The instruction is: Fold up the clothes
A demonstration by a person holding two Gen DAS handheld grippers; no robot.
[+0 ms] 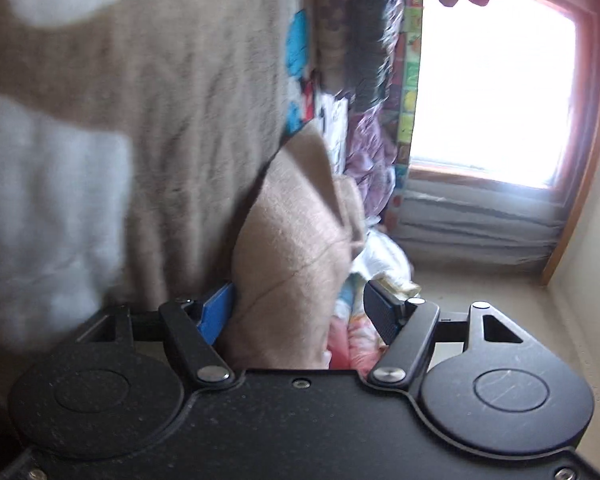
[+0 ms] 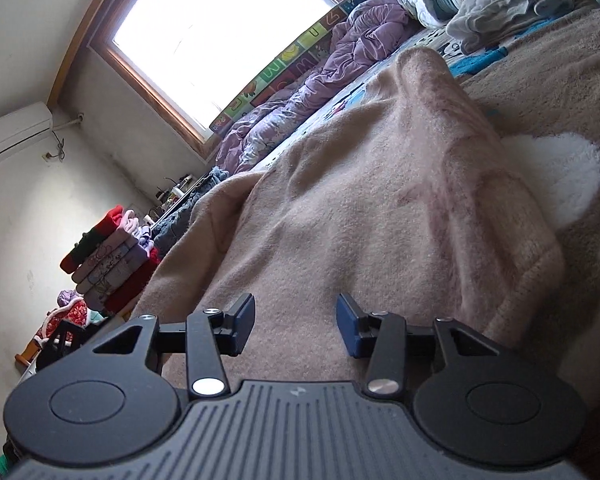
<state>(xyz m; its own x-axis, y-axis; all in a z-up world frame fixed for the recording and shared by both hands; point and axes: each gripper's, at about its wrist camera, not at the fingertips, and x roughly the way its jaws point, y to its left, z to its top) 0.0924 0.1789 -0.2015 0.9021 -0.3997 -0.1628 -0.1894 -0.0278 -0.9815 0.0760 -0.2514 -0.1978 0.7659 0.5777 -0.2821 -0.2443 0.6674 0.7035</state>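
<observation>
Currently, your tan garment fills the frame's centre, still rumpled on the bed blanket. Left gripper: jaws apart around a fold. Right gripper: apart, unclamped. Folded stack, lower left: done.

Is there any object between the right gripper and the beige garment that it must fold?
No, nothing visible. The right gripper hangs directly over the beige garment, its jaws apart with only that cloth showing between them. The stack of folded clothes lies off to the side.
</observation>
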